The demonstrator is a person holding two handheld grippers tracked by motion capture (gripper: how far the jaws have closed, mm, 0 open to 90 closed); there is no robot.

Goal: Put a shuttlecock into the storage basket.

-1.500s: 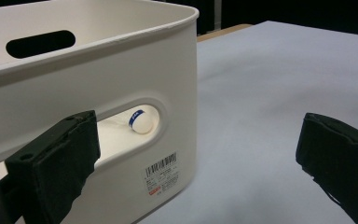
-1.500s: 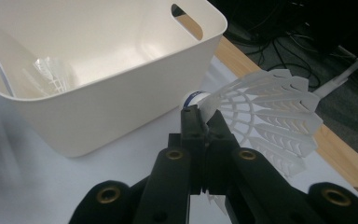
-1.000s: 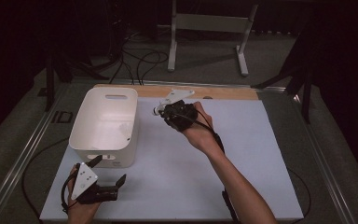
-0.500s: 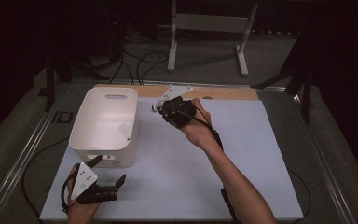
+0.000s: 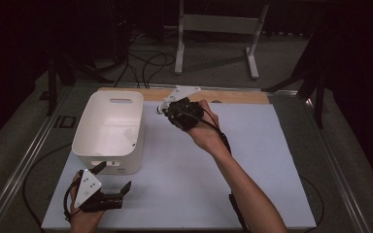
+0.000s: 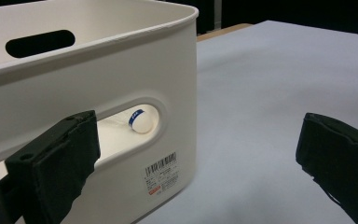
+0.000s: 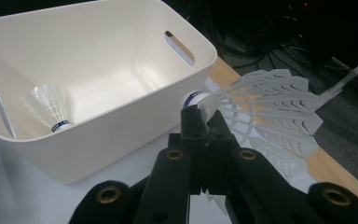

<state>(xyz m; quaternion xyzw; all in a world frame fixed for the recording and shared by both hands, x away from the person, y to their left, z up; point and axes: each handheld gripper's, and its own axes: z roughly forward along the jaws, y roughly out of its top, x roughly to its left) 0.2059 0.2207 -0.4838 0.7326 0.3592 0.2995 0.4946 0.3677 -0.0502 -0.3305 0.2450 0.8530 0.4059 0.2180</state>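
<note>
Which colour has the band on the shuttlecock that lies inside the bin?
Blue, around the white cork of the shuttlecock; the left gripper view shows it best.

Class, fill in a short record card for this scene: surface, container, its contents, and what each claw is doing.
surface: white table
container: white bin with handle slots, at the table's left
contents: one shuttlecock in the bin
right claw: shut on a second shuttlecock, just outside the bin's rim
left claw: open, holding nothing, near the bin's front wall

Overhead camera faces forward over my table; both gripper cameras look closely at the shared white plastic bin (image 5: 109,131).
</note>
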